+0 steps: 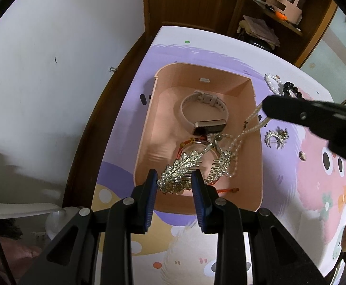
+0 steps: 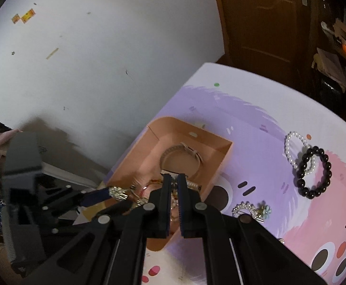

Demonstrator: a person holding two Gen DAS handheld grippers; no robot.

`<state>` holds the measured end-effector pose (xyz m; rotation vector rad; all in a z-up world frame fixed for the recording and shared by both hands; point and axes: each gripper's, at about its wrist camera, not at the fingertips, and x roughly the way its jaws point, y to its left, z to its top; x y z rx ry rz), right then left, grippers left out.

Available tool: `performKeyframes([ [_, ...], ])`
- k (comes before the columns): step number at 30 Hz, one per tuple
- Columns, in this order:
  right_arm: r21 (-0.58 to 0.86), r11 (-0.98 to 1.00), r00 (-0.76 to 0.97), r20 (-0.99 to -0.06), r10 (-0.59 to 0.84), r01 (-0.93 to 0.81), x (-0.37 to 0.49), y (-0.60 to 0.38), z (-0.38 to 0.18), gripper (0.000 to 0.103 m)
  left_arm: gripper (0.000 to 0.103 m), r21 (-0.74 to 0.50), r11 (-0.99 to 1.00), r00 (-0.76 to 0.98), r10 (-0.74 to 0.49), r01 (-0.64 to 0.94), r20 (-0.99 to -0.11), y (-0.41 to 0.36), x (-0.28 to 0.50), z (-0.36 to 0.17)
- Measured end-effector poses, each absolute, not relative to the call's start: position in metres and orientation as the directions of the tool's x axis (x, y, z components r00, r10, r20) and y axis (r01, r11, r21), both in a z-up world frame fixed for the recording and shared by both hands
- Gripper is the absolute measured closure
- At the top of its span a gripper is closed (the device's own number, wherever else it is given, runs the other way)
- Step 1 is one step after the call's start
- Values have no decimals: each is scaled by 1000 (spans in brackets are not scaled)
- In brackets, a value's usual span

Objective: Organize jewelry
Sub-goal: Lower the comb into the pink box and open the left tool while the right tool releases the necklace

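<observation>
**Both pairs of fingers at the pink box, a pearl necklace going in**

Nearest to us, in the left wrist view, the left gripper (image 1: pixel 174 180) has its blue fingers (image 1: pixel 149 190) pinching a sparkling leaf-shaped hair clip (image 1: pixel 180 168) at the near end of the pink box (image 1: pixel 256 166). The clip looks to hang just over the box floor, though we cannot tell whether it touches it.

Just beyond it lies a tangle of pieces: a second leaf comb (image 1: pixel 221 163), some red cord (image 1: pixel 227 190), and then a pink watch (image 1: pixel 204 116) curled in the middle of the box.

From the right side the right gripper (image 1: pixel 265 105) reaches over the box wall, its fingers pressed together on a pearl necklace (image 1: pixel 242 135), whose strand trails down among the pieces in the box. In the right wrist view those fingers (image 2: pixel 167 190) stand close together over the same tangle.

Farther out on the desk (image 1: pixel 291 190) wait a small crystal brooch (image 1: pixel 276 137), a pearl bracelet (image 2: pixel 294 147) and a black bead bracelet (image 2: pixel 315 173), the two overlapping.

We judge the step in hand to be laying the necklace and the clip into the box. Next we should lower the necklace until it pools inside the wall, spread the right fingers, and lift clear without snagging the strand on the combs. The left fingers can then release the clip.
</observation>
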<state>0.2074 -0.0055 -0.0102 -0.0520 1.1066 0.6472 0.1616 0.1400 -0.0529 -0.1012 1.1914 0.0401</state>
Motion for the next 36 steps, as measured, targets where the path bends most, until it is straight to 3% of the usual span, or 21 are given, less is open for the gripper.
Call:
performKeyframes([
  [8,269,830,255,-866,430,-488,216,-1,-29,98,76,-53,995,370,-17,-87,-929,139,166,-54],
  [18,387,829,163,-861,481,-404,226,-19,-40,97,75,-38,993,375,7,-114,-927,138,172,-56],
  [20,404,819,165,-850,501,-407,224,-22,-37,97,72,-29,993,378,17,-117,-926,137,172,-56],
  [24,412,809,187,-833,521,-420,218,-26,-24,96,49,-45,992,390,4,-116,-921,134,172,-52],
  [33,414,801,258,-794,550,-433,195,-52,5,95,48,-36,994,424,13,-108,-906,126,162,-33],
  [36,421,798,281,-778,562,-432,186,-67,15,95,43,-25,996,442,18,-91,-897,118,157,-23],
])
